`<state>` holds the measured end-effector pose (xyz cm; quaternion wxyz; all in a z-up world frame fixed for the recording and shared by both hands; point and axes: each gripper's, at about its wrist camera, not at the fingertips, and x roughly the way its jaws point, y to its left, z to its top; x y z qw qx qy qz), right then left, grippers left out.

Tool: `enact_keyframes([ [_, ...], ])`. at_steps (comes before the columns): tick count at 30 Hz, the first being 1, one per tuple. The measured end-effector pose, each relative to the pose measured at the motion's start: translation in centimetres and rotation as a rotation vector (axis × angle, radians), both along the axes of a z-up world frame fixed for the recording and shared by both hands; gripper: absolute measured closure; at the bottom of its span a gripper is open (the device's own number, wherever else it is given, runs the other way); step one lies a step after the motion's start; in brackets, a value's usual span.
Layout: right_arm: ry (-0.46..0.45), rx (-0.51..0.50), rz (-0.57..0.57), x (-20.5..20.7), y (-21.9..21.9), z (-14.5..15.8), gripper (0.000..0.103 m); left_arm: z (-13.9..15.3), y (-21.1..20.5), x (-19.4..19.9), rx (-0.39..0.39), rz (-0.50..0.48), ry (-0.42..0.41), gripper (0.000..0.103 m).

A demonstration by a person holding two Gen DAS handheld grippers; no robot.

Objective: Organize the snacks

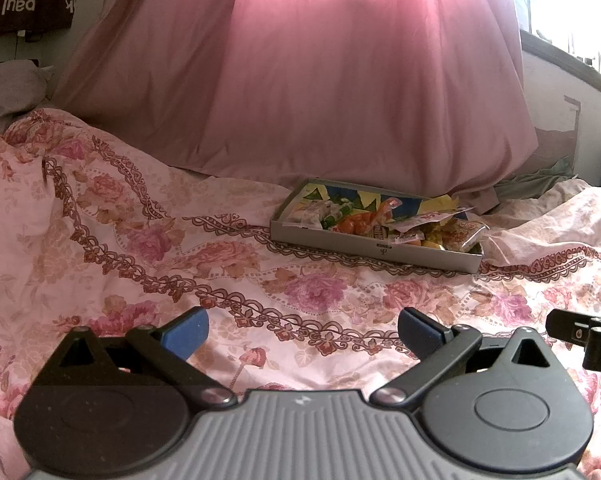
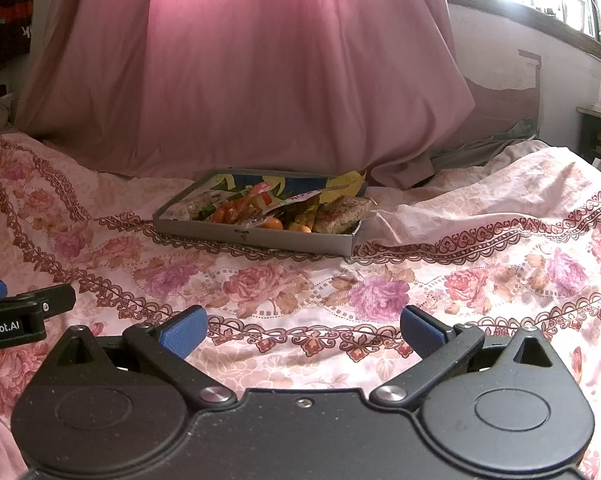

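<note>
1. The snacks (image 1: pixel 380 220) are all lying inside a shallow grey cardboard tray (image 1: pixel 340 242), right of centre in the left wrist view and just left of centre in the right wrist view. The low walls are keeping the loose packets together on the soft bed.
2. The tray is sitting on the floral bedsheet (image 1: pixel 140 240), close in front of the hanging pink curtain (image 1: pixel 320 80). No packet is showing on the sheet outside it, so this could be a tray waiting to be sorted or one already filled.
3. The left gripper (image 1: pixel 302 332) is hovering low at the bottom of its frame, fingers spread wide and holding nothing, well short of the tray.
4. The right gripper (image 2: pixel 304 332) is sitting alongside it, likewise gaping and empty, so both probably are resting rather than reaching.
</note>
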<state>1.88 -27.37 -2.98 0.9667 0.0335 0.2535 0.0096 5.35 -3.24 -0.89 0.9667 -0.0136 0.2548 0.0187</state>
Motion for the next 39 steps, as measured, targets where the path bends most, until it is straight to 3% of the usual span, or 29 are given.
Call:
enact_keyframes([
  [39,0.008,-0.007,0.004,0.04,0.11,-0.4,0.001,-0.12,0.58,0.17,-0.007,0.04,0.016,0.0],
])
